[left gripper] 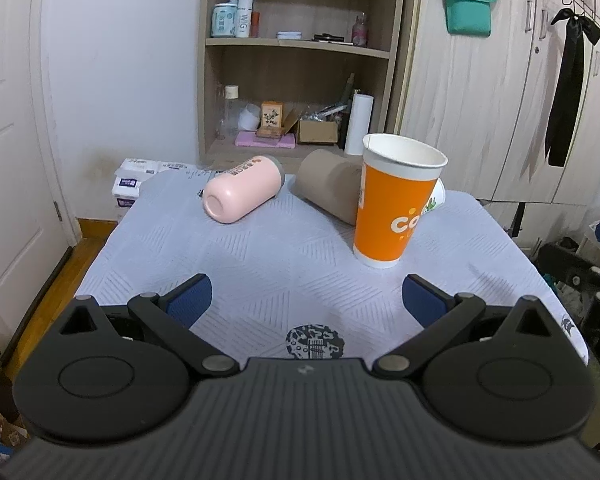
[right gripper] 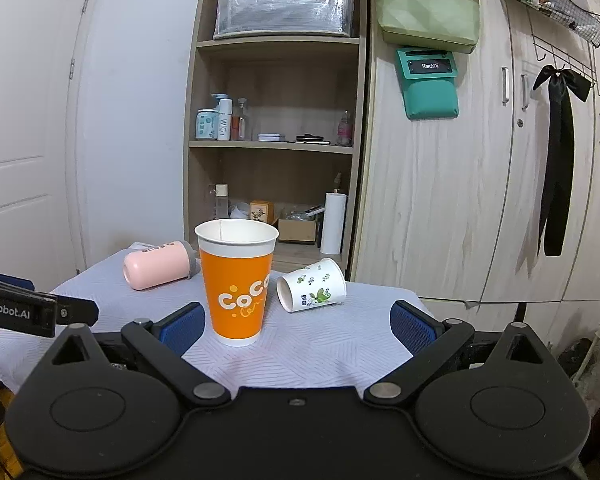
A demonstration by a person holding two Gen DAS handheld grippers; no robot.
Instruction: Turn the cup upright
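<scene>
An orange paper cup (left gripper: 392,204) stands upright on the table; it also shows in the right wrist view (right gripper: 236,284). A pink cup (left gripper: 242,190) lies on its side at the back left, also in the right wrist view (right gripper: 160,266). A brown cup (left gripper: 328,186) lies on its side behind the orange one. A white cup with green leaf print (right gripper: 312,285) lies on its side to the right, mostly hidden in the left wrist view (left gripper: 436,198). My left gripper (left gripper: 306,300) is open and empty, short of the cups. My right gripper (right gripper: 296,324) is open and empty, just before the orange cup.
The table (left gripper: 260,264) has a pale blue-white cloth. A wooden shelf unit (right gripper: 276,152) with bottles and boxes stands behind it, a wardrobe (right gripper: 460,200) to the right, a white door (left gripper: 8,120) to the left. The left gripper's body (right gripper: 32,312) shows at the right view's left edge.
</scene>
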